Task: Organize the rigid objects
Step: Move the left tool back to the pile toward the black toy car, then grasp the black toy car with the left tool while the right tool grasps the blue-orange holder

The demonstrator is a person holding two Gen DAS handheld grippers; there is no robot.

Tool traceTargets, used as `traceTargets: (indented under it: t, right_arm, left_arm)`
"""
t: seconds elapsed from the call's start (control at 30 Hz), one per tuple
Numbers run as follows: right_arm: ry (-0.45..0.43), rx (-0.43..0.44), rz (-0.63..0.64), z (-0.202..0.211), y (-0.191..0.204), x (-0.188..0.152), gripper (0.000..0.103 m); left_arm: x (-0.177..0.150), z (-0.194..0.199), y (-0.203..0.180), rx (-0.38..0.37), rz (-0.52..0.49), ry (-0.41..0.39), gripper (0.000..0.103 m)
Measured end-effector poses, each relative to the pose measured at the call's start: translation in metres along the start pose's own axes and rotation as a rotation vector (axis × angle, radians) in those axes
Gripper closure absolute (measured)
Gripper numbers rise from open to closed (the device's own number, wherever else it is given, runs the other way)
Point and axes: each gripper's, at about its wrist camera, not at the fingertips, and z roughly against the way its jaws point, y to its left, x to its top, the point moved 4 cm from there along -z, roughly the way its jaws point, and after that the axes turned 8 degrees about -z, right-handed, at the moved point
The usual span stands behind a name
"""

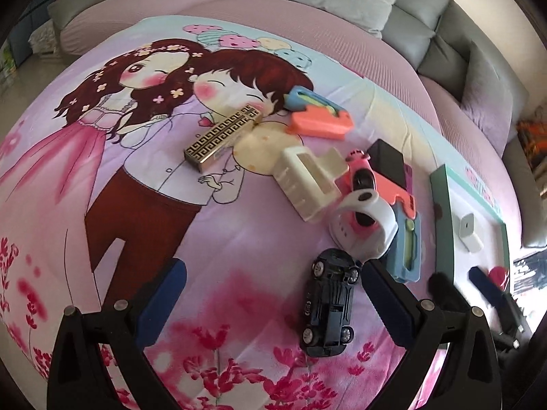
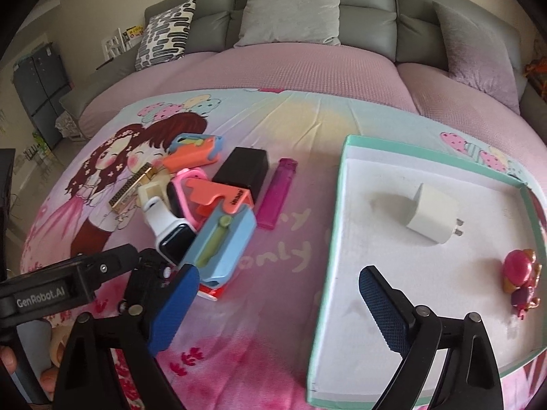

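A pile of small rigid things lies on a cartoon-print sheet: a black toy car point(image 1: 330, 302), a white smartwatch point(image 1: 365, 222), a cream plastic holder point(image 1: 309, 179), a gold patterned bar point(image 1: 224, 135), coral and blue cutters point(image 1: 319, 112) and a magenta lighter point(image 2: 275, 193). My left gripper point(image 1: 273, 294) is open, low over the sheet, with the car between its fingers near the right one. My right gripper point(image 2: 278, 304) is open above the left rim of a teal-edged box lid point(image 2: 328, 249), which holds a white charger point(image 2: 432, 217) and a pink figurine point(image 2: 521, 278).
The sheet covers a pink mattress with grey cushions point(image 2: 292, 10) along a grey sofa back. A black block point(image 2: 244, 167) sits in the pile. The left gripper's body point(image 2: 65, 290) reaches in at the lower left of the right wrist view.
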Motion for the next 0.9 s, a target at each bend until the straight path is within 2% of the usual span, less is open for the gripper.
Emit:
traceTargets:
  t: [0.23, 0.4, 0.5, 0.6, 0.63, 0.7, 0.83, 0.9]
  right_arm:
    - [-0.044, -0.012, -0.083, 0.010, -0.024, 0.009, 0.007]
    - [-0.050, 0.021, -0.074, 0.010, -0.017, 0.011, 0.007]
    - [-0.053, 0.044, -0.059, 0.008, -0.009, 0.012, 0.014]
    - [-0.042, 0.066, -0.061, 0.003, -0.005, 0.012, 0.015]
    - [-0.040, 0.074, -0.062, 0.002, -0.003, 0.011, 0.017]
    - [-0.043, 0.090, -0.064, 0.000, 0.000, 0.012, 0.019]
    - [-0.039, 0.115, -0.059, -0.004, 0.007, 0.010, 0.021]
    - [-0.036, 0.123, -0.047, -0.007, 0.012, 0.009, 0.023]
  left_arm:
    - [-0.005, -0.012, -0.016, 0.014, -0.076, 0.044, 0.001]
    - [-0.009, -0.019, -0.021, 0.035, -0.102, 0.071, 0.002]
    - [-0.009, -0.020, -0.028, 0.039, -0.129, 0.065, 0.006]
    - [-0.013, -0.020, -0.040, 0.032, -0.168, 0.065, 0.007]
    - [-0.013, -0.021, -0.042, 0.033, -0.178, 0.065, 0.010]
    - [-0.014, -0.022, -0.046, 0.034, -0.190, 0.068, 0.032]
    - [-0.016, -0.023, -0.047, 0.041, -0.197, 0.068, 0.033]
    - [-0.015, -0.027, -0.052, 0.046, -0.203, 0.065, 0.039]
